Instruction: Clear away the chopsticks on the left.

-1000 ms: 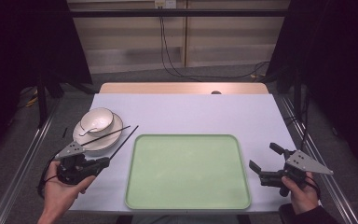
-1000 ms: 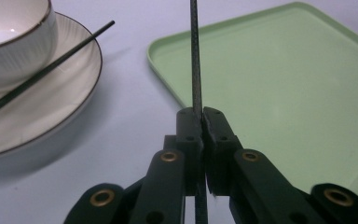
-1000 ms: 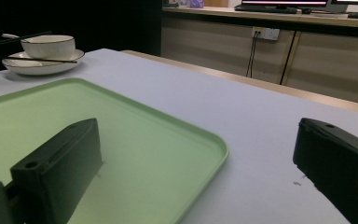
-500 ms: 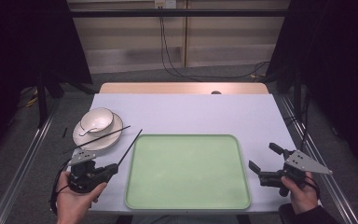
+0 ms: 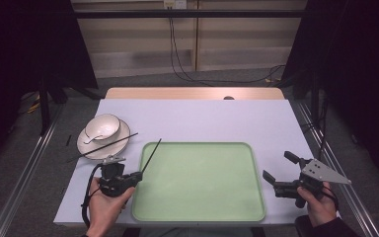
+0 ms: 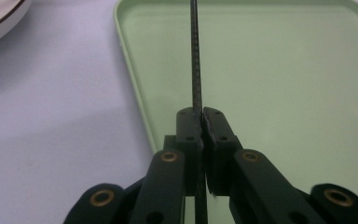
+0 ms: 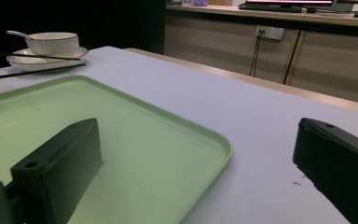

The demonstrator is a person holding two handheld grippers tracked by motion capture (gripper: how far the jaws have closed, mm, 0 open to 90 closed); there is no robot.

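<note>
A person seated at the near edge of a white table (image 5: 202,118) works a pair of handheld tongs, one in each hand. The left gripper (image 5: 139,175), near the table's left front corner, has its jaws pressed together on a thin black chopstick (image 5: 151,154), which slants up and away over the left rim of a pale green tray (image 5: 197,217); the left gripper view shows the chopstick (image 6: 196,60) pinched between the two black pads and running straight out above the tray's (image 6: 135,93) left edge. A second chopstick (image 5: 103,146) lies across a white plate (image 5: 86,145) at the far left of the table, its far end reaching toward the tray. On that plate sits a white bowl (image 5: 103,126) with a spoon (image 5: 93,138) in it. The right gripper (image 5: 278,168) is held low beside the tray's right edge, its jaws spread well apart and gripping nothing; the right gripper view looks between them across the tray (image 7: 121,121) toward the bowl (image 7: 53,43) and plate (image 7: 46,59) in the distance
</note>
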